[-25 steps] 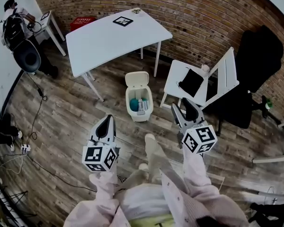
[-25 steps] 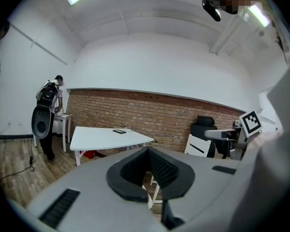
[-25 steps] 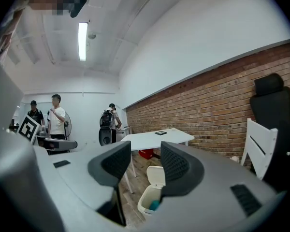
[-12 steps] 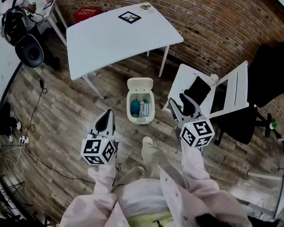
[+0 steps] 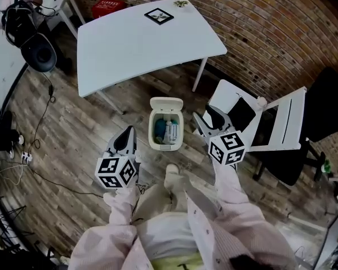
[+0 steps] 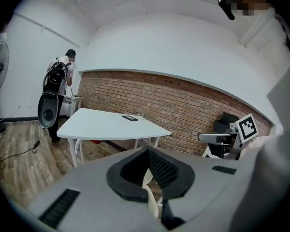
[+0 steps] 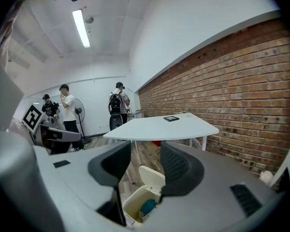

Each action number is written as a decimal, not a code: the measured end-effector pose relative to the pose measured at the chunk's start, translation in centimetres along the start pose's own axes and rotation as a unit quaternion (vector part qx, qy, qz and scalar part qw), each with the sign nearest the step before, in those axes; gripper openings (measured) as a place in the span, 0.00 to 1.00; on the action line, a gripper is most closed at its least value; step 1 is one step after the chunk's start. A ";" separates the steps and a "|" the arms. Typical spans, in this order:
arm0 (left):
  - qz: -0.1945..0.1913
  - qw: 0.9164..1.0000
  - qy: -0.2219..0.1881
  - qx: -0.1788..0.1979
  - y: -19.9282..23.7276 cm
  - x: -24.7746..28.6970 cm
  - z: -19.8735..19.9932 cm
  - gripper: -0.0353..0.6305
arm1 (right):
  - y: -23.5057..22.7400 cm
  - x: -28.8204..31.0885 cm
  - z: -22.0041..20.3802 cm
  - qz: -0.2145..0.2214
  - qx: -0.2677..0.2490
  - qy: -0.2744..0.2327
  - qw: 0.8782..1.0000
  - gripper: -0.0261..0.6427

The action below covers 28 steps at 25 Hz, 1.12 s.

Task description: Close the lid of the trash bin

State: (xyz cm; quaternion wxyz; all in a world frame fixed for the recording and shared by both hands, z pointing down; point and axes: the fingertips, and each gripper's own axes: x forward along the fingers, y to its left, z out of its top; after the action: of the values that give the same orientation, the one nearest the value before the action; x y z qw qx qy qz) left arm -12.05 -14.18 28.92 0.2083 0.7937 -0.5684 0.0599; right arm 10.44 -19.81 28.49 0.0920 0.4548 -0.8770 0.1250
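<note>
My left gripper [image 5: 125, 138] is clenched on nothing, tips together, hanging over the wooden floor [image 5: 73, 128]. Right of it the cream trash bin [image 5: 164, 146] stands on the floor near the white table [image 5: 141, 44], its long axis running away from me. Its lid [image 5: 167, 104] is tipped back toward the table, and something teal shows inside. My right gripper [image 5: 207, 117] hangs released and empty beside the bin.

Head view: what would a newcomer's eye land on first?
The open trash bin on the wood floor, lid tipped back, blue and white items showing inside. Behind it stands the big white table; the left gripper and right gripper hover either side of the bin, touching nothing.
</note>
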 end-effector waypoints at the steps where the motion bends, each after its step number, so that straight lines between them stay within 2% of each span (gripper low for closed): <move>1: 0.002 1.000 0.005 -0.001 0.1 0.7 -0.2 0.04 | -0.4 0.7 -0.3 0.004 -0.003 0.005 1.000 0.30; 8: 0.014 0.999 0.042 -0.016 2.1 4.6 -2.7 0.04 | -2.4 5.7 -2.7 0.023 -0.018 0.036 0.999 0.30; 15: 0.015 0.996 0.088 -0.031 4.7 9.4 -6.6 0.04 | -4.0 11.8 -7.1 0.047 -0.046 0.075 0.995 0.30; 28: 0.022 0.987 0.148 -0.061 8.3 14.2 -14.3 0.04 | -4.8 19.0 -15.7 0.102 -0.115 0.146 0.977 0.30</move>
State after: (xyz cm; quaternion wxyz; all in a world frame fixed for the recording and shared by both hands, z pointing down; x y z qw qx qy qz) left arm -12.75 -23.15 48.78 0.3365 0.7491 -0.5516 0.1462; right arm 4.27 -32.43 49.31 0.2575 0.3257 -0.9045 0.0975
